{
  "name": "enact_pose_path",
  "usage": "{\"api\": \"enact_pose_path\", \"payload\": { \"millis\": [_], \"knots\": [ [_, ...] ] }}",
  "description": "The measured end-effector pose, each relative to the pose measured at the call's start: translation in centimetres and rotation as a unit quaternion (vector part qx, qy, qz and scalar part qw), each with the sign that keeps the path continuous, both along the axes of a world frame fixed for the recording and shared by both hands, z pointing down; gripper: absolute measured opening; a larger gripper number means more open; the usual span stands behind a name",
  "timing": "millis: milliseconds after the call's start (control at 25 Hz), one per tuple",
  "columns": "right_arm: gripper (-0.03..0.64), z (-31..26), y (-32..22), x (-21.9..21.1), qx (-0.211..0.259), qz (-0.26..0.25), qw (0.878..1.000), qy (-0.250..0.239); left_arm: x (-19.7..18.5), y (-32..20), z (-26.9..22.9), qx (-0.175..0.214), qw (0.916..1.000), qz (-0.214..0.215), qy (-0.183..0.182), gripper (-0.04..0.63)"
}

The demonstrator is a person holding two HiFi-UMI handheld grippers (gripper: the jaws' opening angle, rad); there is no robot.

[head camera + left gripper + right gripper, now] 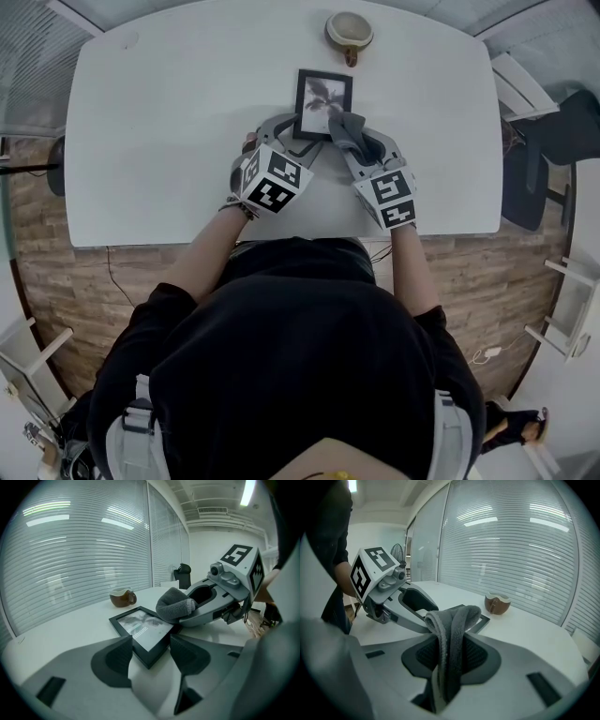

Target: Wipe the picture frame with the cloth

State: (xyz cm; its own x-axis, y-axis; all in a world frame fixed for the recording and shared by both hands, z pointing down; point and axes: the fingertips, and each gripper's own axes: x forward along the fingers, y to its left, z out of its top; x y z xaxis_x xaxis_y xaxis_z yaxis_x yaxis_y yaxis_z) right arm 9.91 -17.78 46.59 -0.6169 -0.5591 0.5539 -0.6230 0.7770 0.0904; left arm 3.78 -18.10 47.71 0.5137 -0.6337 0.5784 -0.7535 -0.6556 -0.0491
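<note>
1. The white table (169, 141) bears the picture frame (323, 98), which lies flat at its middle.
2. The frame's near left corner sits between the jaws of the left gripper (292, 136), and its near right corner lies under the tip of the right gripper (356, 141).
3. The left gripper view shows what the head view does not. The left gripper's (151, 651) jaws stand wide apart around that corner of the frame (140, 630). Whether the pads touch the frame I cannot tell.
4. The right gripper view shows the right gripper's (450, 653) jaws clamped on the grey cloth (450, 634).
5. The cloth (345, 127) bunches beyond the jaws and rests on the frame's near right edge.
6. A brown cup (349, 31) stands beyond the frame's far edge, apart from it.
</note>
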Motion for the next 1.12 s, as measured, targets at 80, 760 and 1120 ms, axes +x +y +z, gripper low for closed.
{"api": "enact_pose_path", "payload": {
  "millis": [80,760,1120],
  "knots": [
    [0.107,0.1,0.1,0.0,-0.002,0.0,1.0,0.001,0.0,0.0,0.1,0.0,1.0,0.0,0.0,0.262],
    [0.109,-5.2,-3.9,-1.5,0.076,-0.036,0.996,0.023,0.1,-0.1,0.0,0.0,1.0,-0.001,0.0,0.262],
    [0.109,-4.1,-10.0,-3.5,0.111,-0.065,0.985,0.114,0.0,0.0,-0.1,0.0,1.0,-0.001,0.0,0.262]
  ]
}}
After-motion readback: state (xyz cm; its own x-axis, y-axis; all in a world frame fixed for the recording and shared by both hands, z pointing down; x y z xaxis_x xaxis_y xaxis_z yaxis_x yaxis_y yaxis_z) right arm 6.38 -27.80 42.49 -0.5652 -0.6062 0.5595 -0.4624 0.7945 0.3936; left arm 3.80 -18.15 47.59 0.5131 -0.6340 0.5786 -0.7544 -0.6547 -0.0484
